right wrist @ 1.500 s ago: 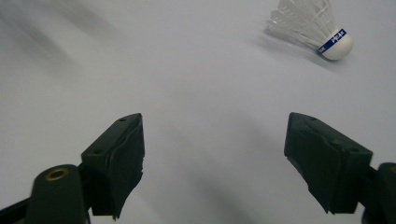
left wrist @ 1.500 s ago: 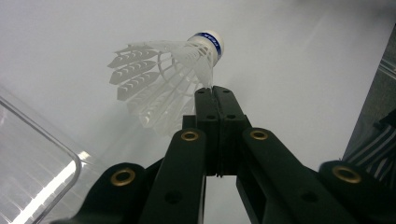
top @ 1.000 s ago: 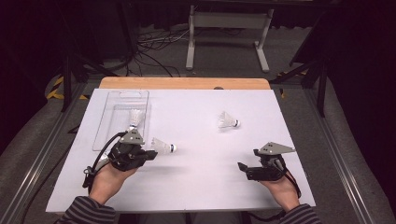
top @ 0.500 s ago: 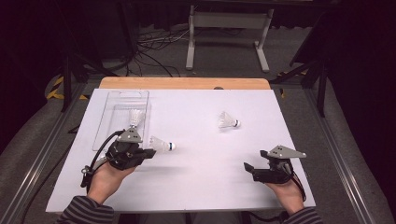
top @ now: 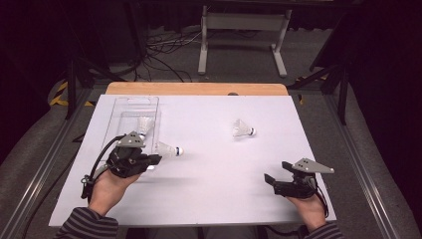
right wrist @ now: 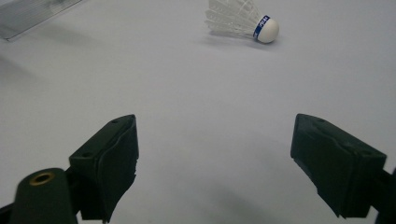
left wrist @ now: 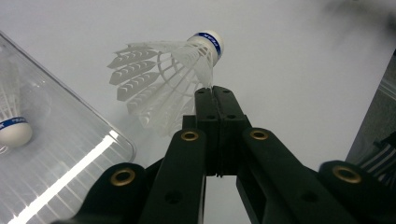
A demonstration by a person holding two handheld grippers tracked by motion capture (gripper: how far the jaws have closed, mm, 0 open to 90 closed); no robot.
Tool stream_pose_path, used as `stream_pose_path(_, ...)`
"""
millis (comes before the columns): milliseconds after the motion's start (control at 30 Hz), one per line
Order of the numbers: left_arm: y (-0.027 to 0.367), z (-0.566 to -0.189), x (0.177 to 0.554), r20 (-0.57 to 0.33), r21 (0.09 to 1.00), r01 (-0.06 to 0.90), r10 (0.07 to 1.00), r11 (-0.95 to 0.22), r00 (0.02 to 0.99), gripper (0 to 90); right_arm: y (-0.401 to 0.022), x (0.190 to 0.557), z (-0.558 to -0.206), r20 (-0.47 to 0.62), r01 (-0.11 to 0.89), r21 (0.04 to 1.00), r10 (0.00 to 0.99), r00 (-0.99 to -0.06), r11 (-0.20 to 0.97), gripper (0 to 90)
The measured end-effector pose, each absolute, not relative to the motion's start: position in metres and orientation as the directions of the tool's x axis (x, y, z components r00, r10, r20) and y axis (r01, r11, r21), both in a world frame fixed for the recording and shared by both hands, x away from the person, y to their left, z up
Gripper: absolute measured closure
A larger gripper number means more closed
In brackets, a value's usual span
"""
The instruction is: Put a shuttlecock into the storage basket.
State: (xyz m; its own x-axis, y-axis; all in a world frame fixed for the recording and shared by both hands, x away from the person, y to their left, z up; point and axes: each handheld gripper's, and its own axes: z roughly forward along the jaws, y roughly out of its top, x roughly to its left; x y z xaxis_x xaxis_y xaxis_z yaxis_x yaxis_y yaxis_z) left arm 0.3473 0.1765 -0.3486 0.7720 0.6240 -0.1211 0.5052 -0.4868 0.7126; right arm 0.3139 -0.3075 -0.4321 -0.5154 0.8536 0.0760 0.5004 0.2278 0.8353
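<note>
left gripper view: left gripper [left wrist: 215, 93] pinches shuttlecock [left wrist: 161, 79] skirt (cork fwd, beside tray [left wrist: 70, 158]).

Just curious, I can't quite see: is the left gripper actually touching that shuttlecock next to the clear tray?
Touching. In the left gripper view, the left gripper's black fingers are shut on the feather skirt of the shuttlecock, pinching it near the cork.

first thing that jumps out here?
The left gripper, near the table's left, jaws shut on the feather skirt of a white shuttlecock beside a clear tray holding another. A third shuttlecock lies alone right of centre, ahead of the open right gripper.
</note>
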Motion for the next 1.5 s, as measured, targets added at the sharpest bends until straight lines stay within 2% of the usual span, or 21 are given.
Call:
stream_pose_path(933, 0.215, -0.333, 0.369, -0.154, 0.732, 0.564, 0.713, -0.383, 0.684, 90.0, -0.31, 0.314, -0.44, 0.09, 0.496, 0.842, 0.85, -0.52, 0.214, 14.1)
stream_pose_path(1500, 0.232, -0.335, 0.393, -0.136, 0.719, 0.618, 0.808, -0.317, 0.573, 90.0, -0.31, 0.314, -0.44, 0.089, 0.498, 0.839, 0.848, -0.522, 0.218, 14.2)
